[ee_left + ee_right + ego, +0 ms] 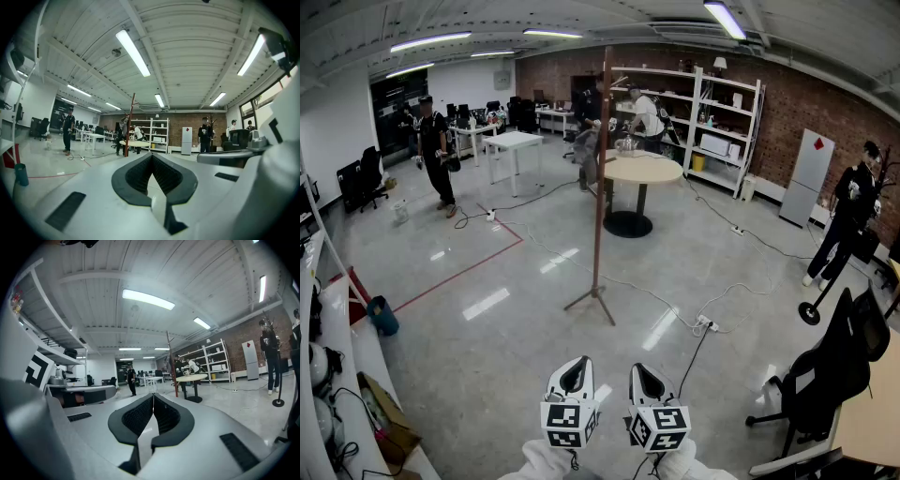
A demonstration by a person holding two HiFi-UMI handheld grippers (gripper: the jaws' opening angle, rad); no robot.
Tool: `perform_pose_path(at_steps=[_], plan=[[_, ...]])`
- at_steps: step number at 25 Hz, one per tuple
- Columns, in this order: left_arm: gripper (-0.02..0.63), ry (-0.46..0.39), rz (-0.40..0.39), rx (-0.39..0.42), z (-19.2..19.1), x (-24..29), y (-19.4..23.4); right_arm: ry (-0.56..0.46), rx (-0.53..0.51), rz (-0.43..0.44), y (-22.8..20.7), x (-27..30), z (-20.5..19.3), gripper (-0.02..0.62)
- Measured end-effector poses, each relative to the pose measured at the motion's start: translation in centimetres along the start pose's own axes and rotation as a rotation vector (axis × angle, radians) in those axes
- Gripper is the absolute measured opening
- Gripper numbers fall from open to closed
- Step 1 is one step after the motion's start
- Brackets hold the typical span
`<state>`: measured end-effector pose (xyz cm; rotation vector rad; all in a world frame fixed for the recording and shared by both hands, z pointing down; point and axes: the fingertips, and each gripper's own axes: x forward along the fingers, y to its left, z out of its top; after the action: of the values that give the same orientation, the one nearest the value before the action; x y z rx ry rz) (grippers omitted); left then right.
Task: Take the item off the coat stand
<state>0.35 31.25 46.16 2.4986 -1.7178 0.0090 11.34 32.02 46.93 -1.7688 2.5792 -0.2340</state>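
Floor (487,272): open, glossy, crossed by cables; spread between the grippers and the work.

Coat stand (600,169): slender wooden pole on a three-legged foot, upright, straight ahead of both grippers and well apart from them. Round table (642,169) just behind it.

Item: not resolved with certainty. Grey shape (585,150) against the pole's left side at about mid-height, far beyond the jaw tips and above them; possibly a hung garment, possibly a person standing behind. Confirm on approach.

Left gripper (574,362) and right gripper (645,367): side by side, level, pointed at the stand. Jaws of each fully together, pads meeting, nothing between them. Open before reaching.

Handling, as judged: if a garment, expect low weight, no stiffness, drape and swing once freed, and little risk of breakage. Take hold high up, close to the peg, at the collar or hanging loop, at the thickest bunching of cloth. Lift clear of the peg first, then draw back toward the grippers' own side. Avoid sideways pull: narrow foot, likely easy to tip. Steady the pole with the free gripper if needed.
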Motion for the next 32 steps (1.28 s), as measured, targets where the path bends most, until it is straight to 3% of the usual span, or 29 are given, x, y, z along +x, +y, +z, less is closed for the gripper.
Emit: perform_pose_path(at_steps=[21,32], plan=[[-0.017,0.009,-0.067,0.002,0.6,10.6,3.9,-0.005,0.045,-0.048,-3.4,11.3,0.5,0.009],[-0.017,-0.004,-0.100,0.015,2.1,17.1,8.2,-0.022,0.049,-0.061,-3.9,19.2,1.8,0.009]])
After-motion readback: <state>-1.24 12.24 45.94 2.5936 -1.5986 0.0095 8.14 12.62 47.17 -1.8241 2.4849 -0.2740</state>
